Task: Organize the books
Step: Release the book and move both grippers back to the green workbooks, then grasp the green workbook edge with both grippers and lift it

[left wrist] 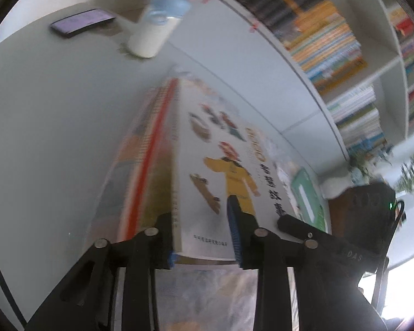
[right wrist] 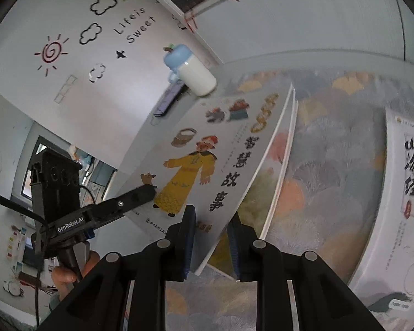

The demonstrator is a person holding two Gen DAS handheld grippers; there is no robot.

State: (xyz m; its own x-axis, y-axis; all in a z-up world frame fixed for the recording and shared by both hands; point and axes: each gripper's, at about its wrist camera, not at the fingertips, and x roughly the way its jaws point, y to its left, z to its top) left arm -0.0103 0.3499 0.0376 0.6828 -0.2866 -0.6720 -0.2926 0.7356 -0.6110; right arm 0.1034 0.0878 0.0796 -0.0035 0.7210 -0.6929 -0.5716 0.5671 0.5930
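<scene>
The white book [right wrist: 207,149], its cover showing a figure in a yellow robe, was tilted up off the tabletop [left wrist: 55,110], above a wider book [right wrist: 317,182] with a pastel leaf pattern that lay flat beneath it. The right gripper [right wrist: 211,245] had its jaws closed almost fully on the near right corner of the white book, one blue pad on the cover and one under it. The left gripper [left wrist: 204,237] straddled the near left edge of the same book; its jaws stood partly open, the right pad lying against the cover, and whether the left pad pressed on the spine side I could not tell. In the right wrist view a hand [right wrist: 69,273] held the left gripper's grip at the near left. A third book [right wrist: 405,193], white with black brush lettering, lay flat at the right. A white bottle [left wrist: 154,24] with a blue lid stood at the far side of the tabletop, with a phone [left wrist: 80,22] just left of it. Past the tabletop, shelves [left wrist: 331,41] packed with books ran along the far right.
</scene>
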